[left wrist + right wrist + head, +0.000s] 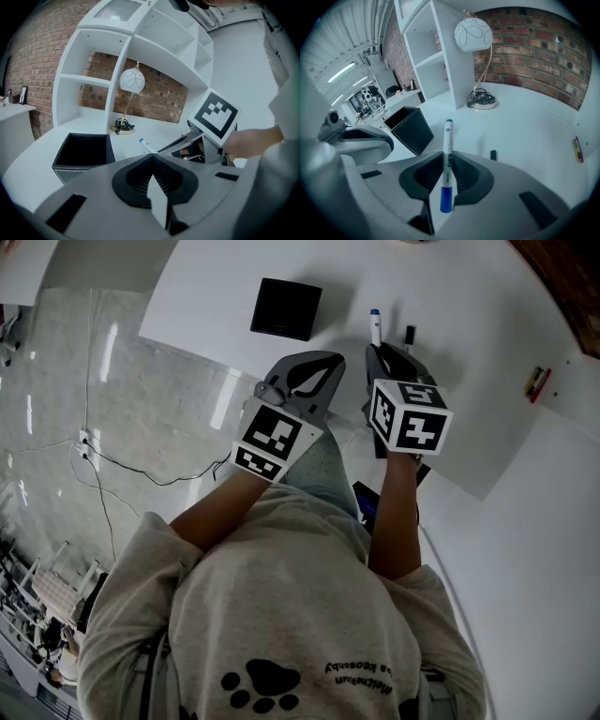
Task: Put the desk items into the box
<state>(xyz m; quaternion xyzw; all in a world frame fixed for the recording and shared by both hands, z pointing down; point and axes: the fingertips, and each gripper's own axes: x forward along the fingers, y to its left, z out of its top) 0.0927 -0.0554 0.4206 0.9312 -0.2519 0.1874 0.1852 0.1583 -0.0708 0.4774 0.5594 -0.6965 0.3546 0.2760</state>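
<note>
Worktop (469,296): big, white and curved; carries the box and the small bits.
Shelf (140,51): white, at the far edge of the worktop, by the brick wall.
Box (286,308): black, square, open on top, looks empty; sits toward the left edge of the worktop.
Left hand-held gripper (151,158): jaws pressed together, nothing in them; the nearer one to the box.
Right hand-held gripper (447,157): jaws partly closed, squeezing the pen around its middle; tilted down at the worktop.
Pen (448,136): white with blue ends; looks lifted off the worktop, in the right hand-held gripper, not in the box yet.
Pen's long way: straight along the jaws, small blue tip out front toward the far edge, fat blue end back toward the person.
Way to the box: off to the left of the pen tip and a bit farther away; probably a swing left, then tip down over the open top.
Small black thing (493,154): on the worktop just right of the pen; too small to name.
Red and yellow thing (577,149): near the right edge of the worktop, well apart from the box.
</note>
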